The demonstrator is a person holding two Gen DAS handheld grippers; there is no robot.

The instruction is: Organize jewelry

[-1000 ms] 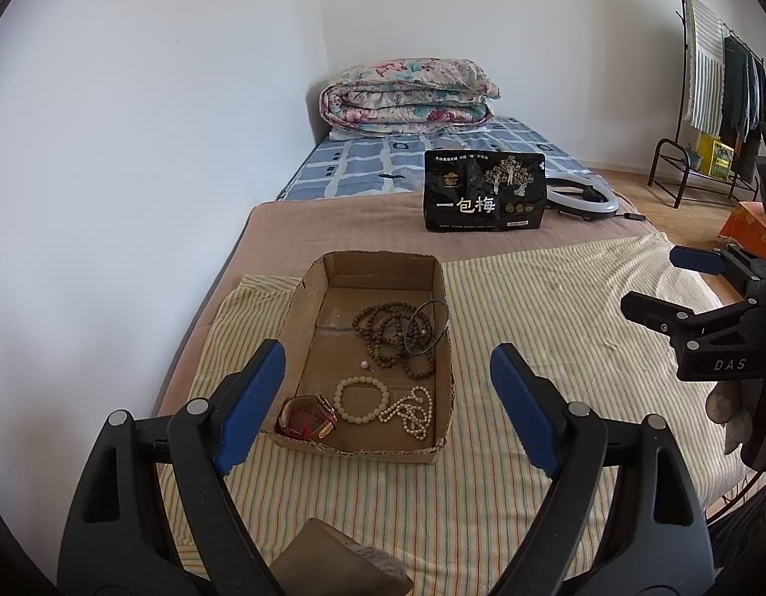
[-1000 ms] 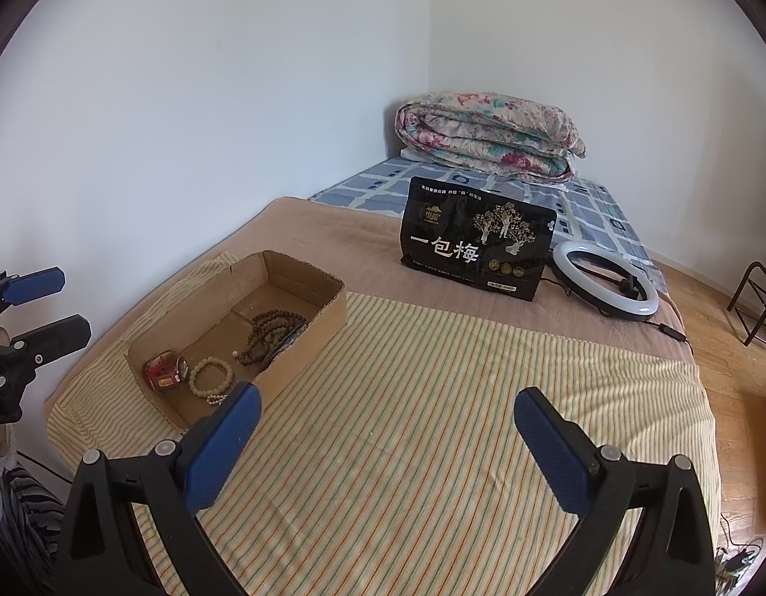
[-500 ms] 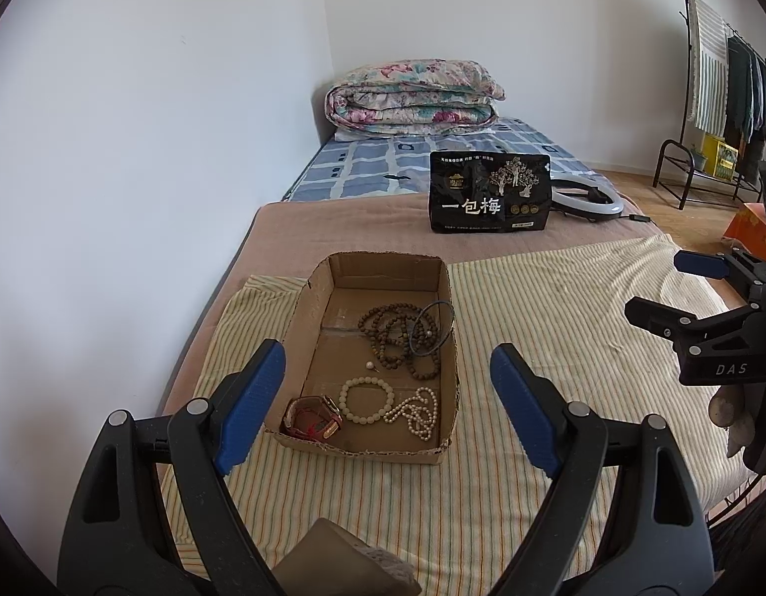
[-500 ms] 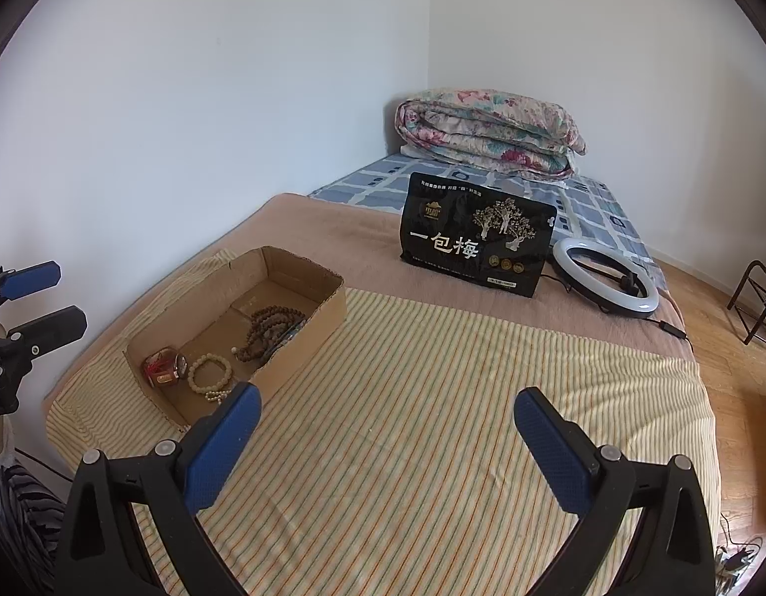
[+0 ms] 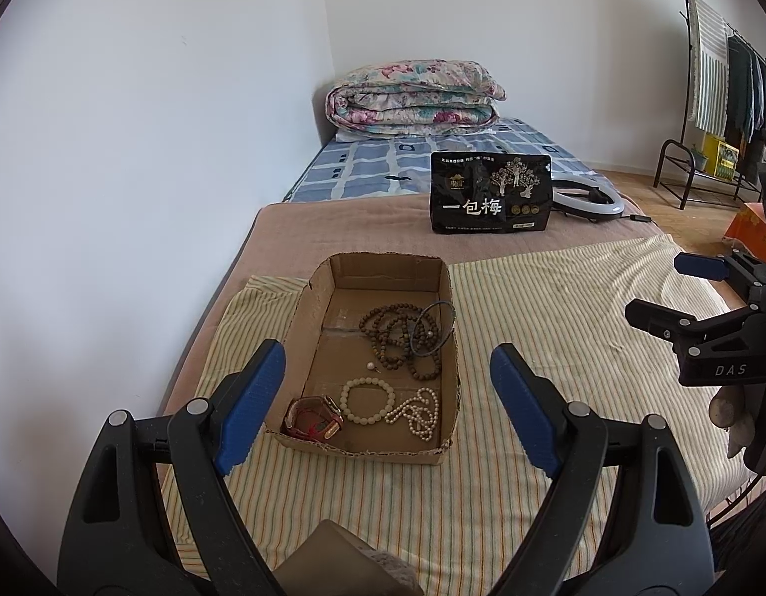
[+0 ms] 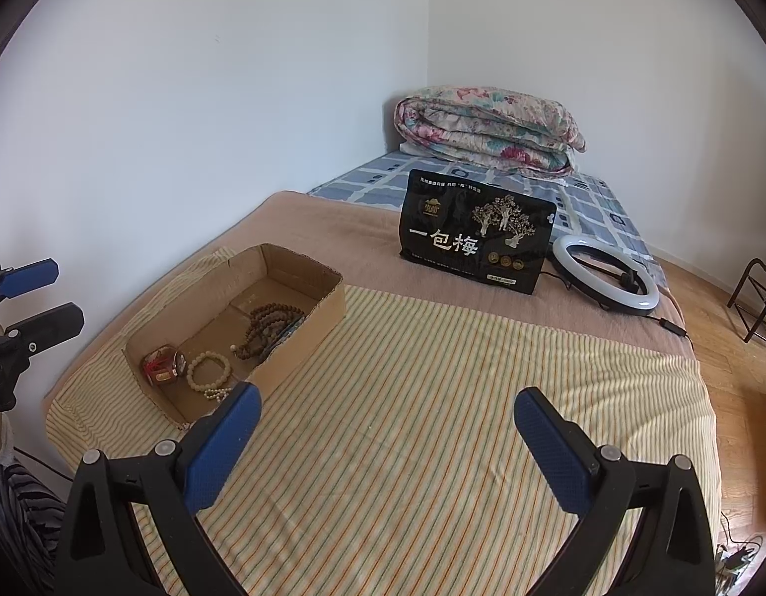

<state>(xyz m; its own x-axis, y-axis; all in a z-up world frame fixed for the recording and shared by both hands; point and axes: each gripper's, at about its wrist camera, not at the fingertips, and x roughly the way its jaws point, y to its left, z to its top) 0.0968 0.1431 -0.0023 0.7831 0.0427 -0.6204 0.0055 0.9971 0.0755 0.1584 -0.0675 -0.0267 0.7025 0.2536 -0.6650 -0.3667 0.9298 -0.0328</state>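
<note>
A white wall [image 5: 134,149] runs along the left of a bed [image 5: 333,228] that fills the room's corner. On it a striped cloth [image 5: 531,308] covers the near part, with brown blanket and blue checked sheet beyond. A folded quilt [image 5: 412,94] lies at the far end. A black bag [image 5: 489,193] stands upright on the brown blanket, with a ring light [image 5: 589,198] just beside it on the right. A clothes rack [image 5: 720,79] stands at the far right, on the wooden floor.

The jewelry lies in an open cardboard box [image 5: 303,328] on the cloth's left part: a red watch [image 5: 313,417], a pale bead bracelet [image 5: 367,400], a pearl strand [image 5: 417,412], dark wooden beads [image 5: 397,337] and a thin dark ring [image 5: 435,328].

The left gripper [image 5: 383,397] hangs above the box's near end, fingers spread wide and empty, the box between them. The right gripper [image 6: 383,442] hangs over bare cloth, also spread and empty, the box just beyond its left finger.
</note>
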